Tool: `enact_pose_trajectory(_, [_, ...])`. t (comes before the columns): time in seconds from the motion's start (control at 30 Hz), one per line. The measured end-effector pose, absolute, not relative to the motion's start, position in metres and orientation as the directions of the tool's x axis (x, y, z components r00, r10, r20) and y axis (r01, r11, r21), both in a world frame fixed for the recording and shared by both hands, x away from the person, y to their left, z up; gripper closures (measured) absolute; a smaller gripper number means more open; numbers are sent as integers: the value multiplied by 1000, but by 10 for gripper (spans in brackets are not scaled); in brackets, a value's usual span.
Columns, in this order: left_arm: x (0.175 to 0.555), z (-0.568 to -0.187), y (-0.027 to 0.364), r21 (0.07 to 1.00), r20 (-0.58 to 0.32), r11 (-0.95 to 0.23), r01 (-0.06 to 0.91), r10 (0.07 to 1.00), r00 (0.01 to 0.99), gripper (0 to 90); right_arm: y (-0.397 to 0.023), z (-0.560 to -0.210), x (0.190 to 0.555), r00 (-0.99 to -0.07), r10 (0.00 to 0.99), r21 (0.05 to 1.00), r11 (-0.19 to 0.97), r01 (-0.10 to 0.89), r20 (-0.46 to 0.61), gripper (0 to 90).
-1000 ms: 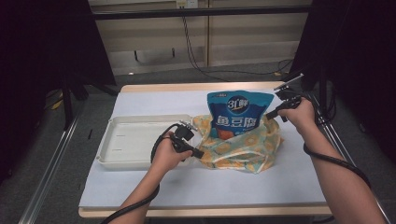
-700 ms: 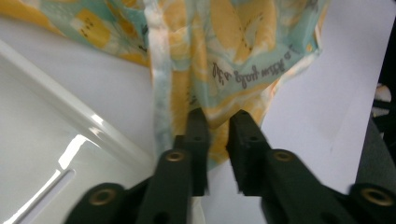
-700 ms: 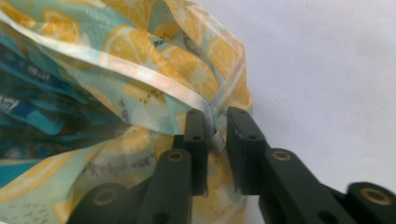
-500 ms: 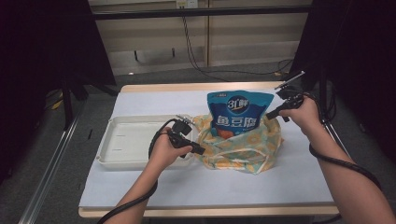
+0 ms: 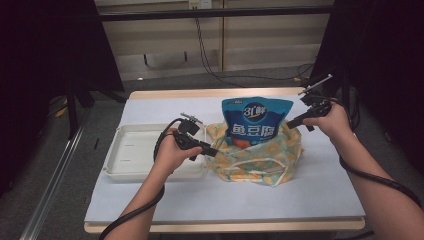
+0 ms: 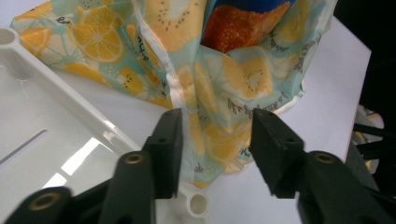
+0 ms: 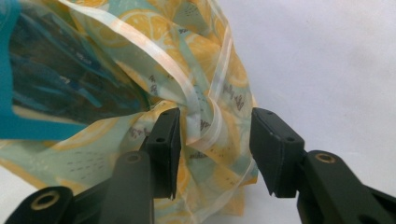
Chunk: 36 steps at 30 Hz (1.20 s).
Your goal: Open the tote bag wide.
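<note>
Both jaws have just been opening: the left hand-held gripper [image 6: 215,140] and right hand-held gripper [image 7: 212,140] each straddle the lemon-print bag's [image 5: 260,160] fabric, seemingly unpinched.

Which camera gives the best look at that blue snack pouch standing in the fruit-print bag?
The high view: the blue snack pouch shows whole there, upright in the fruit-print bag. The left gripper view catches just its orange and blue lower part, the right gripper view a blurred blue side.
</note>
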<state>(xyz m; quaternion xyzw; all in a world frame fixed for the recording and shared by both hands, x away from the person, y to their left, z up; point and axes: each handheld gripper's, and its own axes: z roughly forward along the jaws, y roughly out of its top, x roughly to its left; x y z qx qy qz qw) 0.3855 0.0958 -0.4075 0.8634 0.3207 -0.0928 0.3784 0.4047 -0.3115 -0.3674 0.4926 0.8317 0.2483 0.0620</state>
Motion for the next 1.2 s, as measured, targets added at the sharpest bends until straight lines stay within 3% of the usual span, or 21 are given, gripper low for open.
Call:
enact_pose_trajectory(0.4, [395,-409,92,596,-391,-493,634,512,765,620,-312,-366,397,-514,846,470,401,787,140,514])
enact_pose_trajectory(0.43, [398,-408,95,591,-360,-534,604,495,790,625,-313,-366,396,-508,849,472,392,790,146,515])
enact_pose_trajectory(0.53, [397,-408,94,597,-386,-491,635,518,763,635,-316,-365,394,-507,850,467,394,791,143,515])
enact_pose_trajectory(0.8, [401,-404,91,597,-371,-505,624,516,772,684,-317,-360,386,-517,841,462,398,792,161,591])
enact_pose_trajectory(1.2, [407,-405,79,604,-370,-497,623,517,772,728,-298,-363,377,-568,805,454,446,771,174,586])
